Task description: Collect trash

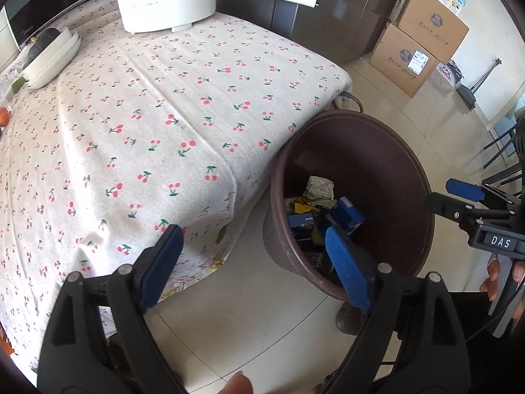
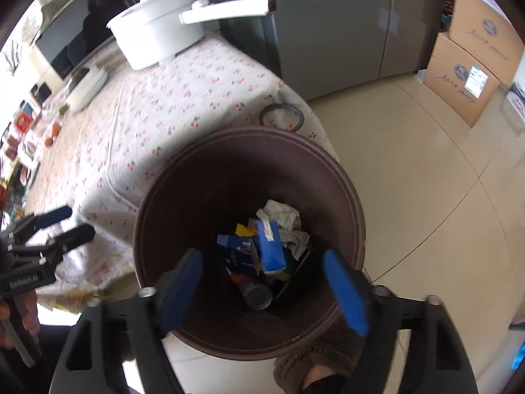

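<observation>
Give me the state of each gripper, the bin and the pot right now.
left gripper: open, empty, beside the bin over the table edge.
right gripper: open, empty, above the bin mouth.
trash bin: upright on the floor against the table, partly filled with cartons, crumpled paper and a can.
white pot: lid on, standing on the tablecloth.

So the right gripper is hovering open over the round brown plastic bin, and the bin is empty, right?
Not empty. The right wrist view shows the round brown plastic bin holding crumpled paper, blue cartons and a can. The right gripper does hover open above it.
</observation>
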`<state>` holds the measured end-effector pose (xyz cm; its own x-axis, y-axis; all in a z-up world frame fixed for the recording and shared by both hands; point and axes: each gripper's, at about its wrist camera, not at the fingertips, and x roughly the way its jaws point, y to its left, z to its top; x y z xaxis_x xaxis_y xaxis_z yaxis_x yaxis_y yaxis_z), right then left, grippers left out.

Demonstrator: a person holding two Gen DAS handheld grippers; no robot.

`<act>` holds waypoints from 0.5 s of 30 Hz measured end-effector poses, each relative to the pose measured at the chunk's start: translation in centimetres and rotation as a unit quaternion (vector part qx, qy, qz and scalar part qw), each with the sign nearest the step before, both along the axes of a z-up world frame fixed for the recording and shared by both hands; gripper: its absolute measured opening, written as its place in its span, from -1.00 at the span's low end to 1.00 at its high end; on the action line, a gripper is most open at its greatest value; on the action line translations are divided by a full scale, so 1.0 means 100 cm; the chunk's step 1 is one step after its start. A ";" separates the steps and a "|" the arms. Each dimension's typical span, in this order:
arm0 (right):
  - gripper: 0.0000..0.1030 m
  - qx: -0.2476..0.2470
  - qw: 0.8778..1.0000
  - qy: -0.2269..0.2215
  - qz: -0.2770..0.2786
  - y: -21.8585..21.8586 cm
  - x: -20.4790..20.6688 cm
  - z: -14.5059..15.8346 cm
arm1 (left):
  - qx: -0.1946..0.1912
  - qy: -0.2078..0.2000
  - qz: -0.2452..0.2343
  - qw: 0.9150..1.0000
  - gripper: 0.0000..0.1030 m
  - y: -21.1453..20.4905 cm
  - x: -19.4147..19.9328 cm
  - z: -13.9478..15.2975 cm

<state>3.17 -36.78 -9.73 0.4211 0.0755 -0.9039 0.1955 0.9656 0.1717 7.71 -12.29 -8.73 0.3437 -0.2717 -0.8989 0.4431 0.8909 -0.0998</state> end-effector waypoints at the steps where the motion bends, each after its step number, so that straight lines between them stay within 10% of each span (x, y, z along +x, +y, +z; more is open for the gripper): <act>1: 0.60 0.005 1.000 0.001 0.001 0.001 0.002 0.001 | 0.002 -0.005 0.003 1.000 0.74 0.003 -0.002 0.002; 15: 0.70 -0.055 0.996 -0.065 -0.008 0.043 -0.007 0.043 | 0.034 -0.073 0.089 0.993 0.87 0.047 -0.035 0.031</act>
<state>2.51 -32.45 -5.45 0.5355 -0.0280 -0.8441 0.1943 0.9767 0.0908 4.24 -7.58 -5.61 0.5094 -0.1354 -0.8498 0.2837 0.9588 0.0173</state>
